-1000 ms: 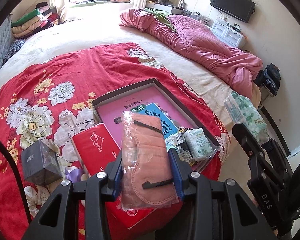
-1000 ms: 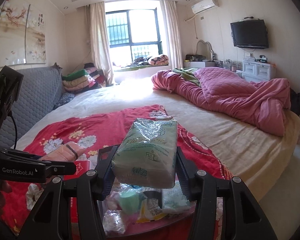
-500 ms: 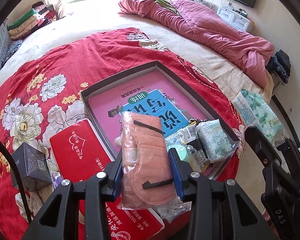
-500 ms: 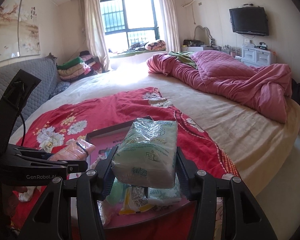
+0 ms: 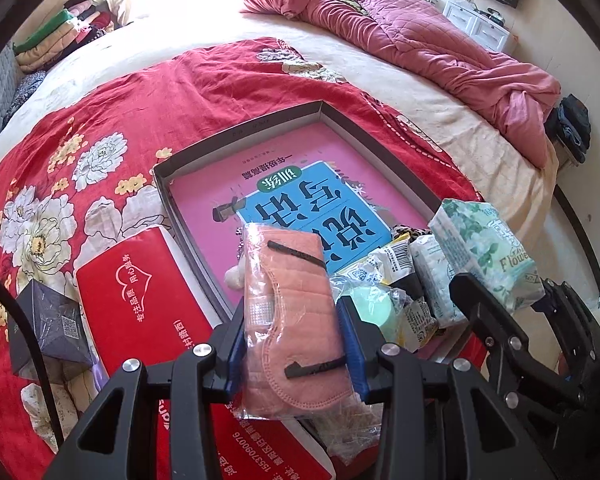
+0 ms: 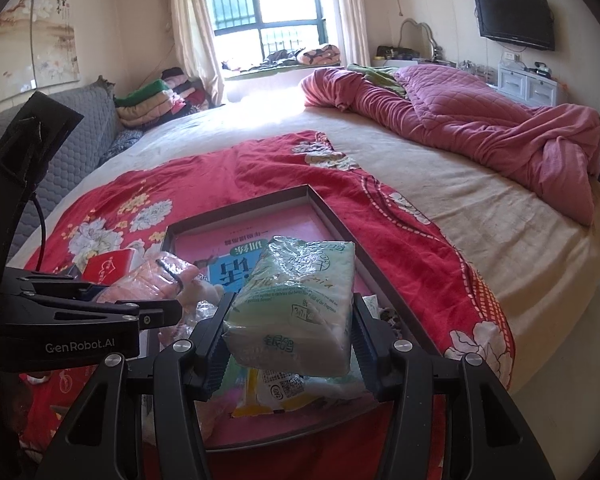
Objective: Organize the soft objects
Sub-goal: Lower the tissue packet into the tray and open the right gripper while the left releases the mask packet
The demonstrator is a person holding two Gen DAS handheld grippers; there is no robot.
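tissue pack (image 6: 296, 304) marked "flower" clamped in right fingers (image 6: 220, 344); left fingers (image 5: 354, 344) grip bagged mask (image 5: 292, 320); "genrobot.ai" on left gripper (image 6: 172, 312).

The mask packet (image 5: 288, 320) covers the near end of the blue book (image 5: 316, 208); beside that book, the red box (image 5: 152, 320) runs off the bottom edge.

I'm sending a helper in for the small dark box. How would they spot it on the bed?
Look on the red flowered blanket spread over the bed. Left of the shallow tray lies a flat red packet, and the small dark box sits just left of that. It is the only grey-black cube there.
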